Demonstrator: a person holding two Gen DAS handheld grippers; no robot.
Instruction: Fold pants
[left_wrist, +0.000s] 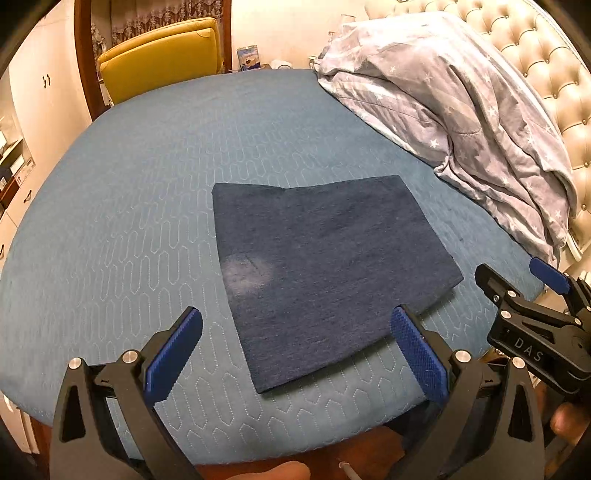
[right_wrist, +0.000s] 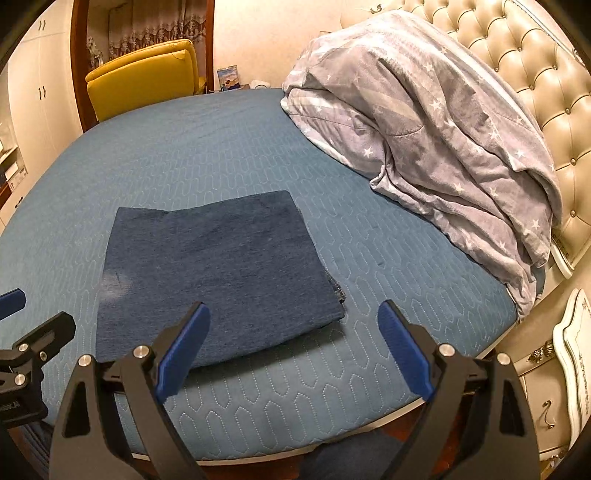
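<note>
Pants (left_wrist: 325, 273): dark blue denim, folded into a flat, roughly square packet, lying at centre frame on the bed (left_wrist: 147, 221) near its lower edge; a pale worn patch shows on the packet's lower left; layered edges are visible at its right side in the right wrist view. Left claw (left_wrist: 295, 354): blue pads spread wide, nothing between them, hanging above the packet's near edge without touching it. Right claw (right_wrist: 291, 347): likewise spread and empty, above the packet's lower right corner; it shows also at the right edge of the left wrist view. Bed: teal quilted cover. Duvet (left_wrist: 461, 122): grey with white stars, heaped at upper right against a cream tufted headboard (left_wrist: 535, 66). Yellow armchair (left_wrist: 162, 59): upper left, beyond the bed. White nightstand (right_wrist: 569, 362): lower right.
</note>
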